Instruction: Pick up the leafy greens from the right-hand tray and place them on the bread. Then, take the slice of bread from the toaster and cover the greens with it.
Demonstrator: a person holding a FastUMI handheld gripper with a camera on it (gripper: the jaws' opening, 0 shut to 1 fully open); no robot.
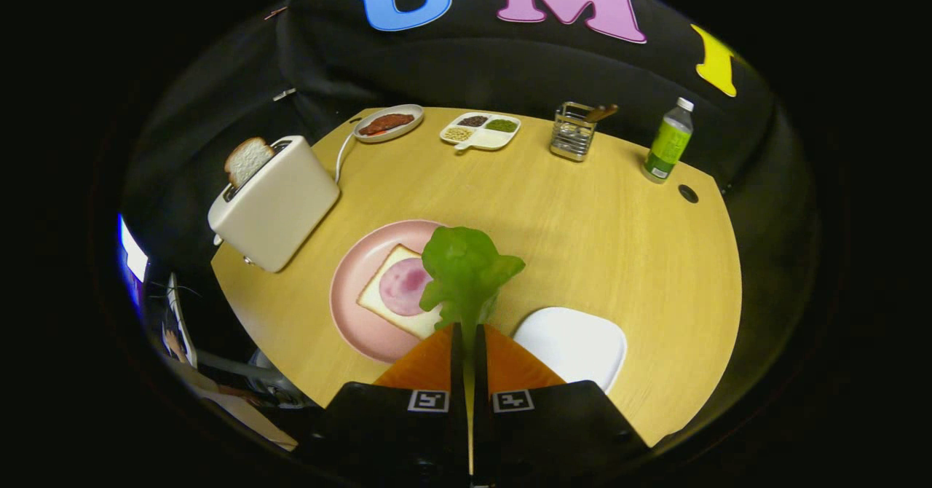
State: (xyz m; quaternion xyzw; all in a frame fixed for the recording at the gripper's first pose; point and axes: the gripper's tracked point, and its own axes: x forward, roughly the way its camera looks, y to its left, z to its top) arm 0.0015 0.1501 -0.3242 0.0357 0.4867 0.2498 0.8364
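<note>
Between the two orange fingers (pixel 429 364) of the claw (pixel 467 336) sits the stem of the leafy greens (pixel 466 269), pinched tight with the jaws nearly closed on it, so the claw is holding the leaf off the desk (pixel 582 218). Its ruffled top hangs over the near edge of the pink plate (pixel 349 291), just above the corner of the bread (pixel 382 302) that lies there with a round slice of ham (pixel 402 285) on it. Judging by that, the pick is done and the leaf is about to go down; it wants to come a little further over the ham before release. Just beside the fingers, toward the near edge of the desk, lies the white tray (pixel 575 342), now bare. Still to do is the second slice (pixel 247 160), which stands up out of the toaster (pixel 273 204) at the desk's left edge, well apart from the plate. Along the far edge stand a dish of red food (pixel 387 122), a divided dish (pixel 480 131), a wire holder (pixel 573 132) and a green bottle (pixel 668 142); none of them lies in the way
</note>
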